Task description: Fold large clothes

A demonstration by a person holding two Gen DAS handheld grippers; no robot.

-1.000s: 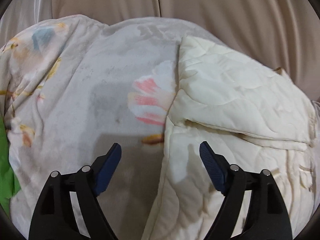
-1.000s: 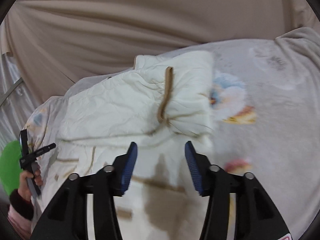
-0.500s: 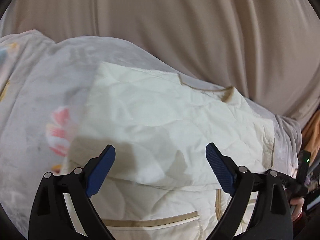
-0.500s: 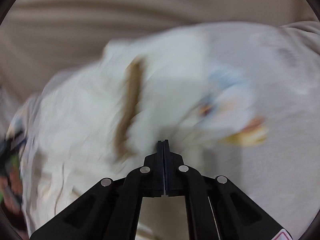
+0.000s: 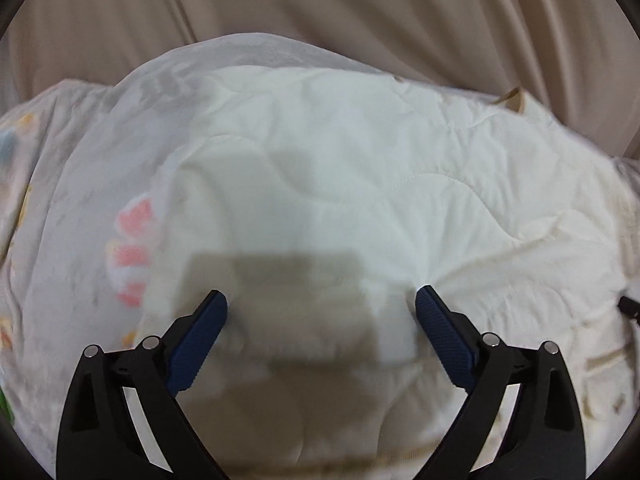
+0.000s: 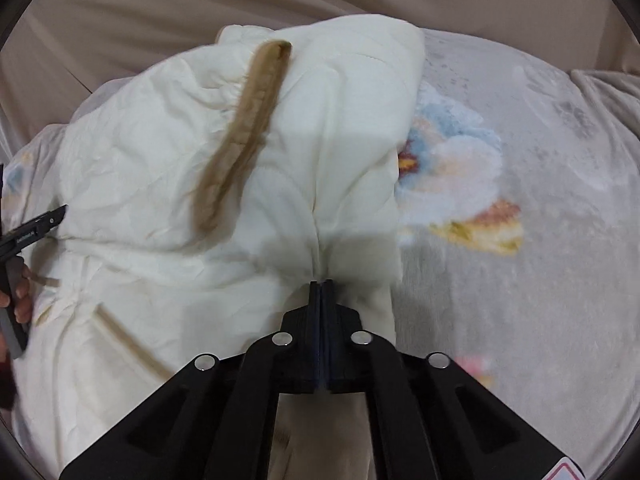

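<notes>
Where the black right gripper (image 6: 323, 285) meets the cloth, its blue-padded jaws are pressed together on a pinched fold of the cream quilted padded garment (image 6: 180, 168), the fabric gathering into a crease that runs up from the tips toward 12 o'clock. From that pinch the garment spreads mostly toward 9 and 10 o'clock, with only a narrow strip toward 3 o'clock before it ends at the pale grey floral-print bedspread (image 6: 520, 280) it lies on. A tan fuzzy trim strip (image 6: 240, 136) slants across the folded upper layer from about 11 o'clock down toward 9.

The black left gripper (image 5: 321, 307) hangs just over the same garment (image 5: 400, 184) with its blue pads (image 5: 198, 338) spread wide, holding nothing; its shadow falls on the cloth between them. In the right wrist view its body shows at the 9 o'clock edge, at the far end of the garment.

Beyond the bed, a beige draped curtain (image 5: 360, 12) fills the background.

As I judge it, the garment's long axis runs left to right between the two tools, and the right gripper already has its end; the next fold probably depends on the left closing on the cloth directly beneath it, so both ends can be carried together.
</notes>
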